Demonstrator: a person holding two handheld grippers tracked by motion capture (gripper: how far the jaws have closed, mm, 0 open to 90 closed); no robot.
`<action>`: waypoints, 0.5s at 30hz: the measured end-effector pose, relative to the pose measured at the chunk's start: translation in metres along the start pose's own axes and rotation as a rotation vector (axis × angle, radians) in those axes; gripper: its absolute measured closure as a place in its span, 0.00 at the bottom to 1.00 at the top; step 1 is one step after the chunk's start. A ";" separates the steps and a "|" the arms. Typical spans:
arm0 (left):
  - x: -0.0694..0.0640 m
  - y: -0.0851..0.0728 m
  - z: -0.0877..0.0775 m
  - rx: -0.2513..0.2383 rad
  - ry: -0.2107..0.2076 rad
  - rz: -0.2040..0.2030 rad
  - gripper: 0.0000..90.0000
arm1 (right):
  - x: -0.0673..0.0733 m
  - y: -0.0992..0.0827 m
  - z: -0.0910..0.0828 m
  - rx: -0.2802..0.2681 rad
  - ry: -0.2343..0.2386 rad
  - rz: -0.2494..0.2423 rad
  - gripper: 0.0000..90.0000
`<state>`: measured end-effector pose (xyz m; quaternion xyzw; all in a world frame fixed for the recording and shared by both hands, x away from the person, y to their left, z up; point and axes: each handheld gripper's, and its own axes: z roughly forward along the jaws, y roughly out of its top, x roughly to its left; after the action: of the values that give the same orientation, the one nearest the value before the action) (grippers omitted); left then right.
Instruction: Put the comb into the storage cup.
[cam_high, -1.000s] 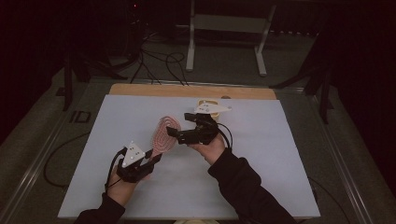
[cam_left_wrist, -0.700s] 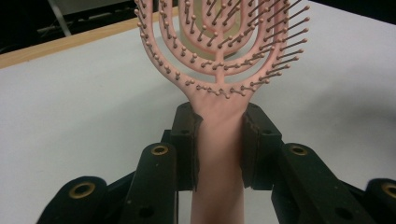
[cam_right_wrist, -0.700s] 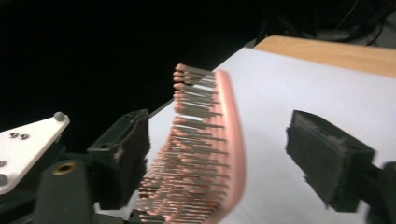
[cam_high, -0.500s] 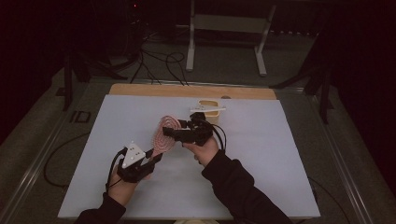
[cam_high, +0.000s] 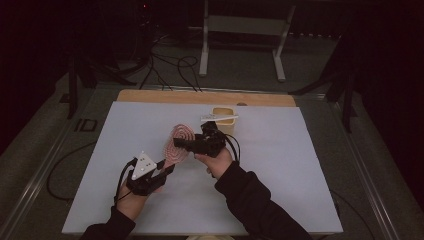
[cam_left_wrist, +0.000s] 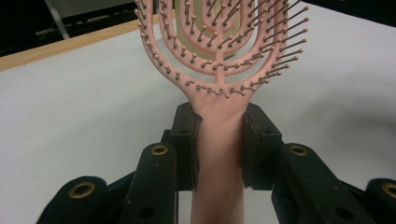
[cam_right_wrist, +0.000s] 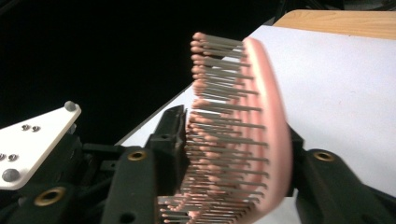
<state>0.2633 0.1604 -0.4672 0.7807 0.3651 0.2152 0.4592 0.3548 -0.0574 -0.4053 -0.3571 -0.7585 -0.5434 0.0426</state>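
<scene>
A pink vented hairbrush (cam_high: 180, 137) stands tilted above the white table, its bristles toward the person. My left gripper (cam_high: 167, 167) is shut on its handle (cam_left_wrist: 218, 140), one pad on each side of the neck (cam_left_wrist: 218, 116). My right gripper (cam_high: 184, 145) comes in from the right across the brush head (cam_right_wrist: 266, 116). Its jaws have just been closing with the head between them. One pad sits against the bristle tips (cam_right_wrist: 205, 140) and the other against the smooth back. The left gripper's pale plate (cam_right_wrist: 32, 135) appears at the left of the right gripper view.
A yellow tub (cam_high: 223, 122) with a white strip (cam_high: 219, 118) laid across its rim stands just behind the right gripper. A wooden strip (cam_high: 150, 96) runs along the table's far edge. Beyond it are a metal stand (cam_high: 240, 25) and floor cables (cam_high: 170, 65).
The right gripper has moved left from beside the brush onto its head, and its jaws have closed around it. The left gripper and the handle have stayed in place.
</scene>
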 end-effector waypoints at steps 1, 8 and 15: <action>0.000 0.000 0.000 0.003 -0.001 0.000 0.78 | 0.001 0.000 0.000 0.001 -0.001 -0.009 0.65; 0.001 -0.001 0.002 0.009 -0.004 -0.002 0.78 | 0.000 0.000 -0.001 0.001 0.039 -0.016 0.70; 0.001 0.000 0.002 0.010 -0.015 -0.005 0.78 | 0.001 0.000 -0.003 -0.011 0.056 -0.036 0.71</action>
<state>0.2652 0.1597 -0.4685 0.7837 0.3645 0.2063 0.4586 0.3527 -0.0595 -0.4033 -0.3282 -0.7605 -0.5579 0.0520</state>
